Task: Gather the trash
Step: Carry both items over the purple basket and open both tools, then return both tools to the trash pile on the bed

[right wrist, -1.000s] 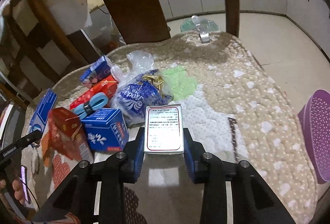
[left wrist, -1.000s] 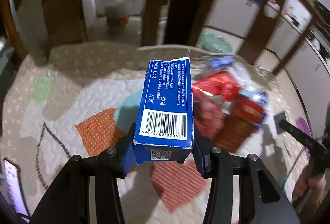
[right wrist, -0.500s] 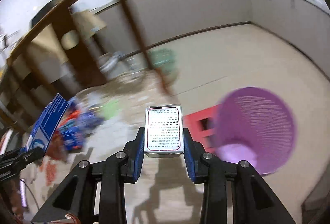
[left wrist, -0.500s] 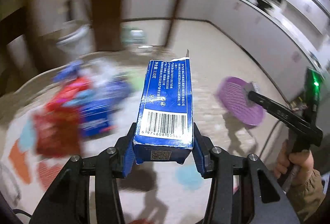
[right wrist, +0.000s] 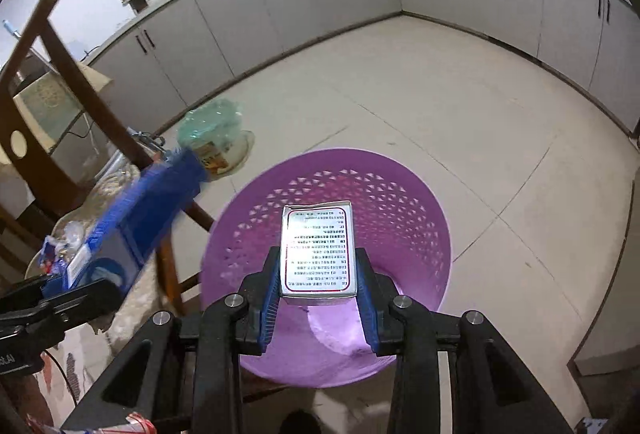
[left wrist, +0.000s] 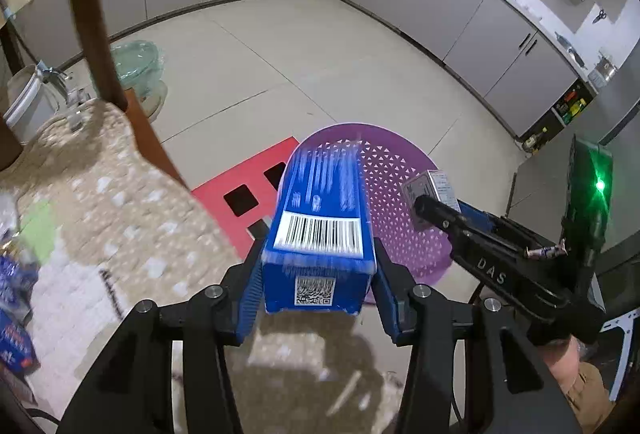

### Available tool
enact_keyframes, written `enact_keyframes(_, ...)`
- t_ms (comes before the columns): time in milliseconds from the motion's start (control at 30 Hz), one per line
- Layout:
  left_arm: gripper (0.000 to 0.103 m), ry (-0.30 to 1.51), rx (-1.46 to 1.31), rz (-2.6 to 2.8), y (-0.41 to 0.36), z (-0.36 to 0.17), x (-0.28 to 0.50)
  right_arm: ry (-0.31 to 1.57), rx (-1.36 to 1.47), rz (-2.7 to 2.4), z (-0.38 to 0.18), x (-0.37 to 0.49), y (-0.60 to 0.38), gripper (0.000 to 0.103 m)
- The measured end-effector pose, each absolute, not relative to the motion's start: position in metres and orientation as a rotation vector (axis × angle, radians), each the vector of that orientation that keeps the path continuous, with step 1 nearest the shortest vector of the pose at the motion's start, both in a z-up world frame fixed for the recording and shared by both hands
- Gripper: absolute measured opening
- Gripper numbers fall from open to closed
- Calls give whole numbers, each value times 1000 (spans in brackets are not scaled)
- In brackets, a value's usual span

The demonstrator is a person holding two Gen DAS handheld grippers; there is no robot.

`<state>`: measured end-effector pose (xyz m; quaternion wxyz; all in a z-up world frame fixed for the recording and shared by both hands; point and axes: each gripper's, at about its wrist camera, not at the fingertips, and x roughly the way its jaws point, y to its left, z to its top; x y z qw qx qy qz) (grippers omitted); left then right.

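Swung away from the trash pile on the table since a second ago, both views now facing the kitchen floor and the purple perforated basket [left wrist: 404, 194].

Left wrist view: left gripper [left wrist: 318, 294] clenched on a blue carton [left wrist: 320, 230], barcode face up, held by its lower end with the long body projecting forward over the near rim of the basket. Blurred, so probably mid-motion. Looks like thin printed cardboard: light, likely empty, stiff along its edges but crushable on the broad faces; grip across the narrow sides, as here, seems the safest. Jaws spread just to the carton's width, pads flat against both sides. Quilted table [left wrist: 120, 214] at left, red stool [left wrist: 240, 186] beyond its edge, beside the basket.

Right wrist view: right gripper [right wrist: 318, 298] shut on a small silver box [right wrist: 318, 246] with a red-bordered printed panel, held by its near end directly above the basket's [right wrist: 400, 202] opening. Glossy, possibly slick, light and rigid enough for a side pinch. Jaws narrow, touching only the box. Blue carton [right wrist: 148, 210] visible at left, near the rim.
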<state>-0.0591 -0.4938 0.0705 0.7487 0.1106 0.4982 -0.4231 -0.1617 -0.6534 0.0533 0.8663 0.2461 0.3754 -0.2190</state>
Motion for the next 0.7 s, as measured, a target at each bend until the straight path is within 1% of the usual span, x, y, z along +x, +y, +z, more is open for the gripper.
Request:
enact_keyframes(67, 59, 1096, 243, -927, -499, 68, -58, 792, 535, -456, 48, -161, -662, 38)
enact_keyframes(133, 62, 1092, 233, -922, -499, 68, -57, 796, 546, -458, 45, -162, -668, 44)
enact_keyframes(167, 62, 1093, 228, -925, -500, 68, -58, 795, 551, -459, 44, -162, -669, 51)
enact_keyframes(200, 63, 1095, 225, -931, -499, 69, -59, 790, 554, -461, 44, -162, -670, 54)
enact_keyframes(333, 63, 1096, 199, -918, -478, 71, -58, 737, 549, -483, 55, -170, -669, 56)
enact_keyframes(400, 63, 1111, 167, -906, -468, 73, -54, 699, 532, -529, 64, -175, -672, 60)
enact_keyframes(467, 63, 1114, 142, -891, -453, 78, -55, 667, 508, -593, 73, -181, -679, 63)
enact_keyframes(533, 63, 1099, 130, -873, -431, 87, -60, 655, 461, -679, 79, -185, -685, 66)
enact_keyframes(600, 63, 1075, 129, -848, -408, 98, -67, 650, 391, -799, 81, -189, -695, 74)
enact_keyframes(700, 66, 1046, 120, -795, -373, 113, -71, 652, 308, -960, 76, -190, -711, 75)
